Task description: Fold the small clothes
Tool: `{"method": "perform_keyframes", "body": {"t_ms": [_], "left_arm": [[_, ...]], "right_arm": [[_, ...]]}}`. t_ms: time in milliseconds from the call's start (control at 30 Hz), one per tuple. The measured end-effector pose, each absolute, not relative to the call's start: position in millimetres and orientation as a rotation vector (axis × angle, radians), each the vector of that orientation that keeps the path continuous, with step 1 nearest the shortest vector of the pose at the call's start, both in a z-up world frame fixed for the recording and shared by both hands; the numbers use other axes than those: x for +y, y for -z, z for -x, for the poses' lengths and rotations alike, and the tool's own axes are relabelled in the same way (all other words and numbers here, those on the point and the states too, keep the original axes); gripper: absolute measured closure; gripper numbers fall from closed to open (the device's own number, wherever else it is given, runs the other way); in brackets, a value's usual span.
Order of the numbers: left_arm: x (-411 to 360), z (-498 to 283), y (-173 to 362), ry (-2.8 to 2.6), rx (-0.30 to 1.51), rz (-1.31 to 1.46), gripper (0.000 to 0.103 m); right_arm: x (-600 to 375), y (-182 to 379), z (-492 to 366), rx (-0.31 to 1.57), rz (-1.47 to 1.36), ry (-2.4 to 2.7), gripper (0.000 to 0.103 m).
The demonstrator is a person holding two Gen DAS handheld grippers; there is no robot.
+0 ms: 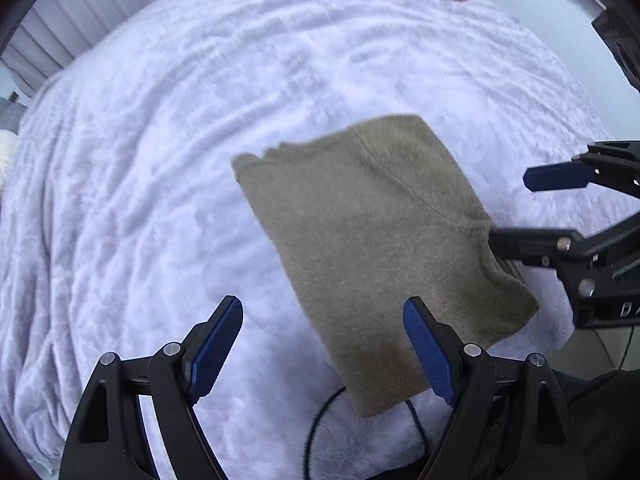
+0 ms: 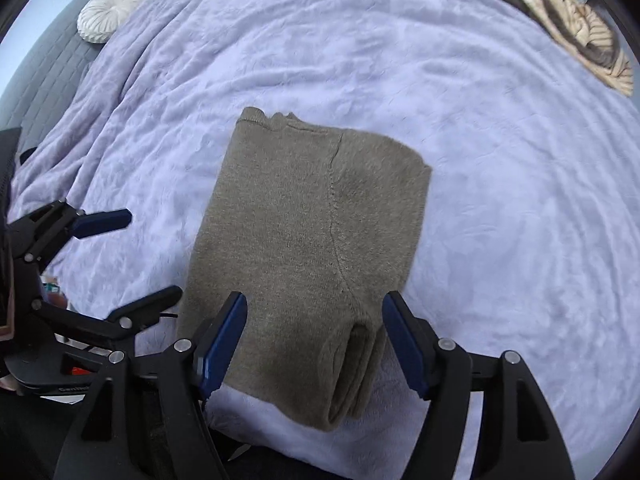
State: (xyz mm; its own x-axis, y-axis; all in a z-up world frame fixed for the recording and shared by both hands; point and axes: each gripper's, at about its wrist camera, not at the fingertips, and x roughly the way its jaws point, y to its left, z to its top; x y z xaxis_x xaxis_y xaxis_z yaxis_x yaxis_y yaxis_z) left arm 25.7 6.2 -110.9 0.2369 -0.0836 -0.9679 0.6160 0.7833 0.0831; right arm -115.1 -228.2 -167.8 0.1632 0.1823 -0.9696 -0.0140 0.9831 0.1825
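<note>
Where the pale lilac plush blanket (image 2: 460, 128) is spread, nearly the whole of both wrist views is filled by it, and its pile is seen to be rippled. A round white pleated cushion (image 2: 110, 12) is seen at the upper left of the right wrist view, on a dark quilted cover (image 2: 48, 76). A striped beige-and-brown heap of fabric (image 2: 588, 36) is found at the upper right edge. A black cable (image 1: 320, 420) is seen at the bottom of the left wrist view.

The folded taupe knit garment (image 2: 304, 240) is laid flat on the blanket at the centre of the frame, a rolled fold at its lower edge.

The right gripper (image 2: 314, 336) is held above the garment's lower edge, pointed steeply down, its jaws spread wide with nothing pinched. The left gripper (image 1: 322, 332) is likewise held wide and empty, over the garment's lower left corner.
</note>
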Motion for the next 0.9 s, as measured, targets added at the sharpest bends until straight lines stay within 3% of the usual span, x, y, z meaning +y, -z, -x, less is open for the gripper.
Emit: {"method": "perform_keyframes", "body": {"t_ms": [100, 167, 200, 900], "left_arm": [[11, -27, 92, 0.519, 1.185, -0.494, 0.019], [17, -30, 88, 0.516, 1.164, -0.477, 0.002], [26, -39, 90, 0.51, 1.149, -0.467, 0.0], [38, -38, 73, 0.575, 1.134, -0.513, 0.0]], "right_arm": [[-213, 156, 120, 1.401, -0.044, -0.109, 0.03], [-207, 154, 122, 1.408, -0.015, -0.094, 0.03], [-205, 153, 123, 1.411, -0.012, -0.087, 0.03], [-182, 140, 142, 1.412, 0.032, -0.007, 0.03]]}}
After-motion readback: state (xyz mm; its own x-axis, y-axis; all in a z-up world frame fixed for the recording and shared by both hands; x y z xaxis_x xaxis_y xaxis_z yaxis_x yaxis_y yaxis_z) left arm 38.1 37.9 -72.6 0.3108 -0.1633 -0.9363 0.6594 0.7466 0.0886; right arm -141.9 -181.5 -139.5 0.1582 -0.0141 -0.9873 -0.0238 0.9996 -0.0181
